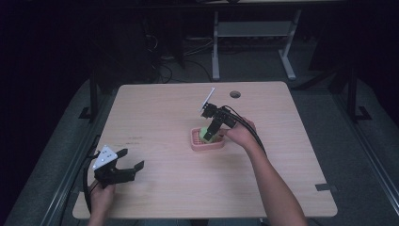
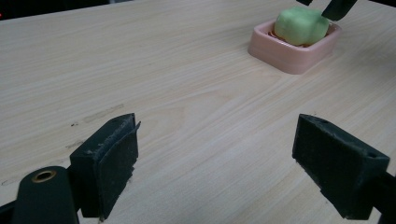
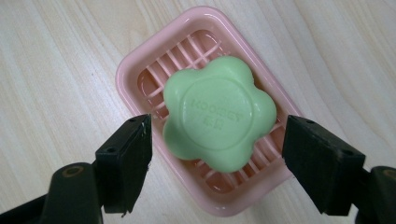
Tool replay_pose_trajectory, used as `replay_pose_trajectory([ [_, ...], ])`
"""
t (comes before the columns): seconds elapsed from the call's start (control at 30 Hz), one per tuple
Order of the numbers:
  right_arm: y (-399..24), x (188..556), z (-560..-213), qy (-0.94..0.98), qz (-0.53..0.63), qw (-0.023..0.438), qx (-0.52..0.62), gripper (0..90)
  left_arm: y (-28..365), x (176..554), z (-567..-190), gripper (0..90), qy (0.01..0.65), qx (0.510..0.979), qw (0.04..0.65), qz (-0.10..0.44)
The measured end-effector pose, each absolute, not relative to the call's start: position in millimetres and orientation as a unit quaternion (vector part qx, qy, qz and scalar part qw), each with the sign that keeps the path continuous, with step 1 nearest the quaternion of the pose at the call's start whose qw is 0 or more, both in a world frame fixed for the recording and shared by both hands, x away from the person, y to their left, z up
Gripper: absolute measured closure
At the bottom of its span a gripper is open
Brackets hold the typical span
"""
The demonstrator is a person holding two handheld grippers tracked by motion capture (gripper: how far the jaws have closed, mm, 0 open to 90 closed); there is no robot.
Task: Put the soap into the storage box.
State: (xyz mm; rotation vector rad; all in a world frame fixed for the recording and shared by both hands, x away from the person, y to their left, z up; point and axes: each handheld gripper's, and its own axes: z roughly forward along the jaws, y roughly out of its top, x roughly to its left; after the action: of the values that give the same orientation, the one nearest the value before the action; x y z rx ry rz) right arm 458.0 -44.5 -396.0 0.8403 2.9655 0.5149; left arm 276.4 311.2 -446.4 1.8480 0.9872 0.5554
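The green soap (image 3: 218, 120) lies in the pink dish (image 3: 132, 70) mid-surface (image 1: 164, 193), the right tongs (image 3: 217, 161) spread on either side without touching it, so either grasp or release looks likely, while the left tongs (image 2: 215, 163) hang spread apart nearby.

The left black two-jaw hand-held gripper (image 1: 126, 161) is held low at the near left corner, gripped from below by the left hand (image 1: 101, 194), its jaws spread wide apart. The right black two-jaw hand-held gripper (image 1: 210, 135) is tilted steeply downward from an outstretched right forearm (image 1: 273, 183), jaws parted; the right hand (image 1: 240, 134) appears to be wrapped around its rear.
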Motion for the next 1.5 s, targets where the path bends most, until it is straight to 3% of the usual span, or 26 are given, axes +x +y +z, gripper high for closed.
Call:
replay_pose_trajectory([
  [1.5, -92.1, 440.3, -370.6, 0.939, 0.193, 0.028, 0.284, 24.4, 310.7, 276.1, -446.5, 14.0, 0.400, 0.756, 0.466, 0.227],
])
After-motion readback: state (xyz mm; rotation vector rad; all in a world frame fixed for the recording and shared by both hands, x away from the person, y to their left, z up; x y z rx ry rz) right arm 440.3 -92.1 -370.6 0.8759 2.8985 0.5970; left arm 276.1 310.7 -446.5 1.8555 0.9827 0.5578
